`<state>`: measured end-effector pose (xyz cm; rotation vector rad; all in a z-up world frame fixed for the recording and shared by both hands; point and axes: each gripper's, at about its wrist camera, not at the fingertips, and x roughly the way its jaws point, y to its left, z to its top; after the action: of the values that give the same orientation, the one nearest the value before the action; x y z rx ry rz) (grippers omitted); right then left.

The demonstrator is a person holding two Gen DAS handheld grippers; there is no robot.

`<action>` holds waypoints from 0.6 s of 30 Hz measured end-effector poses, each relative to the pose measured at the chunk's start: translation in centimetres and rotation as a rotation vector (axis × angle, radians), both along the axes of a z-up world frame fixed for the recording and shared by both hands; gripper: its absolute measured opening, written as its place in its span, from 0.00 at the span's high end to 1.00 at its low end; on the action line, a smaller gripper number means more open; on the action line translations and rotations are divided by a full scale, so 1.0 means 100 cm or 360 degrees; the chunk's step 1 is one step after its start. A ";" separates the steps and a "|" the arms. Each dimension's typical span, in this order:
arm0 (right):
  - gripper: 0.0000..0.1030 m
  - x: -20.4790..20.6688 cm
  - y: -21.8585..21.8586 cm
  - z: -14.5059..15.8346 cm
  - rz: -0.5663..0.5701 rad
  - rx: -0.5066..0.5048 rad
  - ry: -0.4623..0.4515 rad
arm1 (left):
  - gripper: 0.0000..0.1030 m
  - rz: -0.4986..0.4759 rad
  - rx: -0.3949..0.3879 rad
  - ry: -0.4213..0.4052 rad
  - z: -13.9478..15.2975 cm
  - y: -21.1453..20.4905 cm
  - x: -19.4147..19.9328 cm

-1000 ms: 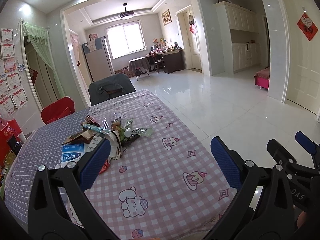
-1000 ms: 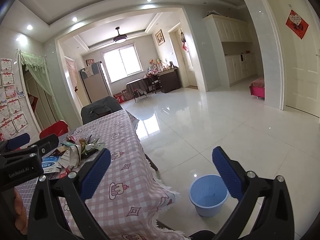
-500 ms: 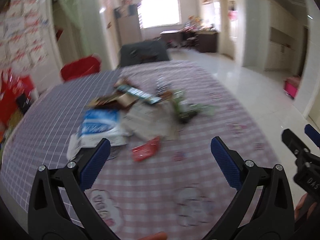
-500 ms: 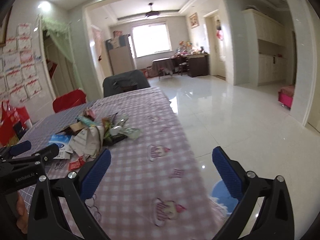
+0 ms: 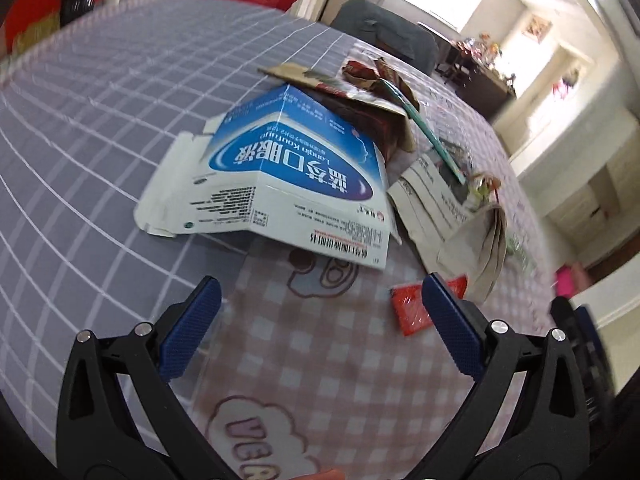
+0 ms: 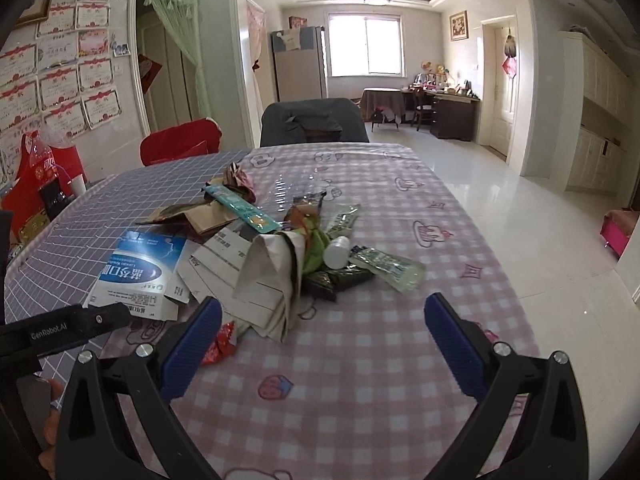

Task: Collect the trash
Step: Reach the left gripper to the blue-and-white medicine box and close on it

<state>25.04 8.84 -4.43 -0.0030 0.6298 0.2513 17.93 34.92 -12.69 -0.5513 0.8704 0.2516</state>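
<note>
Trash pile sits mid-table on the checked tablecloth, nothing collected yet. Left to right: flattened blue-and-white box at the pile's left edge, half on the grey grid cloth, half on the pink. Looks light, thin card, fairly stiff; best pinched at the near edge or the loose flap, since it lies flat and could slide. Next, folded newspaper, soft and floppy, take at the fold. Small red wrapper lies just beside the left gripper's right finger, crinkly, featherweight, slippery. Farther right, small white bottle, hard, may roll.

Left gripper is spread wide, empty, low over the cloth, aimed at the box, touching nothing. Right gripper is also spread wide, empty, held back from the pile.
</note>
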 end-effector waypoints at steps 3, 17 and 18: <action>0.04 0.009 0.006 -0.004 0.0009 -0.0001 0.0024 | 0.05 0.0049 -0.0154 -0.0053 -0.004 0.009 0.008; 0.04 0.039 0.020 -0.019 0.0017 -0.0026 0.0073 | 0.28 0.0221 -0.0281 -0.0208 -0.013 0.026 0.033; 0.04 0.041 0.021 -0.020 0.0014 -0.0033 0.0071 | 0.41 0.0208 -0.0280 -0.0198 -0.015 0.026 0.036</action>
<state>29.15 10.93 -6.42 -0.0202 0.6771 0.2540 21.55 37.48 -14.14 -0.7816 0.7407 0.2583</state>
